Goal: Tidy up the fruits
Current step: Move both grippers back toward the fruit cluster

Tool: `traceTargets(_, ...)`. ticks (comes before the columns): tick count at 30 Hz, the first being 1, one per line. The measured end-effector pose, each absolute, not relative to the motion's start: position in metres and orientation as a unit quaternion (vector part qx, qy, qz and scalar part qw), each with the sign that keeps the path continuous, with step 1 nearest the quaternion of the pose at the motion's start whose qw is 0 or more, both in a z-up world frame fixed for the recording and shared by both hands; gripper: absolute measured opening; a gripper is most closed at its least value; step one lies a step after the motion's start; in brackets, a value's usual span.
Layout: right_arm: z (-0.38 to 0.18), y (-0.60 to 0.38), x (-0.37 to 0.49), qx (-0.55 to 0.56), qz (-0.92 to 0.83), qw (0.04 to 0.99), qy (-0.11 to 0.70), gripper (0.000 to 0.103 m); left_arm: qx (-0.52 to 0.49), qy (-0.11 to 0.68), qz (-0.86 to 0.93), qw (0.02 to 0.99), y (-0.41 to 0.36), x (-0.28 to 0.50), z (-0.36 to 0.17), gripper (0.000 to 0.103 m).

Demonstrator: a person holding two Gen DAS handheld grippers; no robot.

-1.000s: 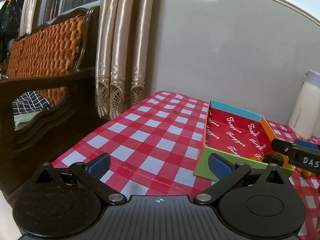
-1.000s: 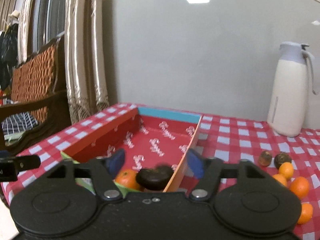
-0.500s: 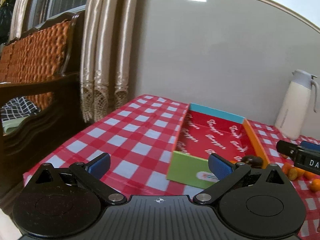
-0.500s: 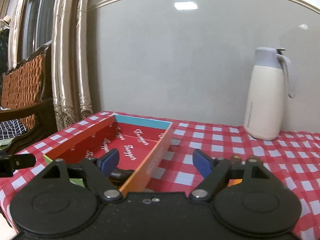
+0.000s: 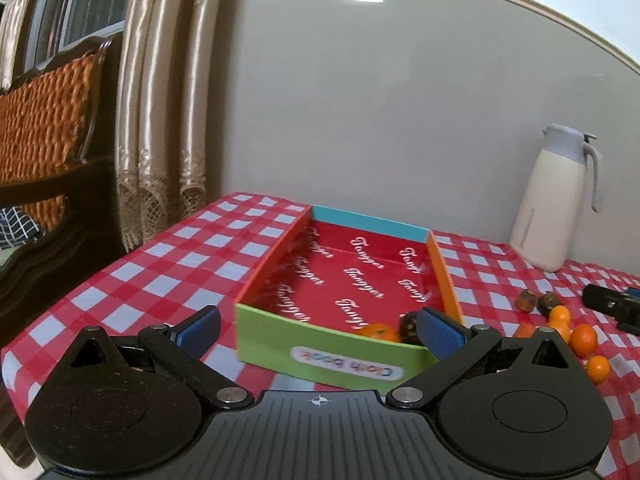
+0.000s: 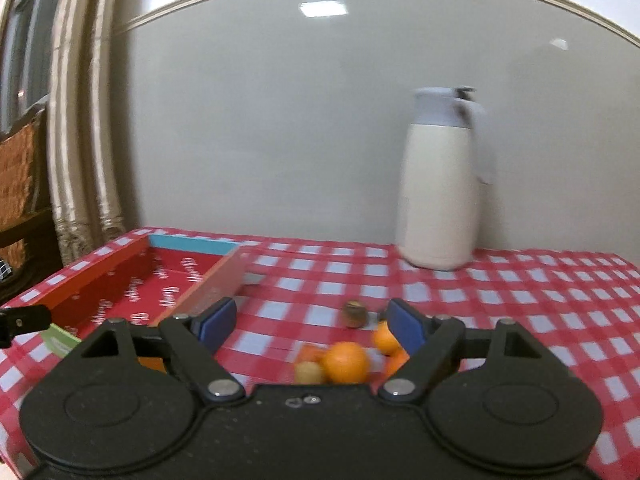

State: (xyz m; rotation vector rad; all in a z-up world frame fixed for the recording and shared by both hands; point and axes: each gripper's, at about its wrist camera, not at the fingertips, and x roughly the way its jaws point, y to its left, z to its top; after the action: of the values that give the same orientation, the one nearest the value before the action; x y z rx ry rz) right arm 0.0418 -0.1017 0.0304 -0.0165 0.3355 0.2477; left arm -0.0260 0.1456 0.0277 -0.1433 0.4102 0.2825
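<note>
Right wrist view: my right gripper [image 6: 310, 322] stands wide and empty, aimed at the loose orange [image 6: 346, 362] at 6 o'clock, apparently my next pick. Left gripper [image 5: 318, 330] is likewise wide, idling before the box [image 5: 332, 354], where one orange [image 5: 378, 332] lies at 5 o'clock.

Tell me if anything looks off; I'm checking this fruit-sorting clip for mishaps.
Nothing looks spilled or damaged. The box sits flat, holding an orange and a dark fruit; the remaining loose fruits lie clustered on the tablecloth, and the jug stands upright.
</note>
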Motion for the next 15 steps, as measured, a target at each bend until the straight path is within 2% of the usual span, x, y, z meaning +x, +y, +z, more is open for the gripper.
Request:
traceTargets(2, 0.029, -0.116, 0.041, -0.005, 0.103, 0.980, 0.168, 0.083, -0.057, 0.196, 0.137, 0.969, 0.136, -0.024, 0.029, 0.103)
traceTargets(5, 0.029, -0.133, 0.038, -0.002, 0.064, 0.985, 0.158, 0.090, -0.037, 0.192, 0.136, 0.971, 0.120, -0.021, 0.032, 0.103)
traceTargets(8, 0.030, -0.151, 0.035, -0.002, 0.026, 0.989, 0.149, 0.093, -0.043, 0.198, 0.115, 0.973, 0.108, -0.016, 0.033, 0.103)
traceTargets(15, 0.032, -0.191, 0.028, 0.038, 0.028, 0.989, 0.137, 0.093, -0.051, 0.201, 0.065, 0.976, 0.080, -0.008, 0.035, 0.103)
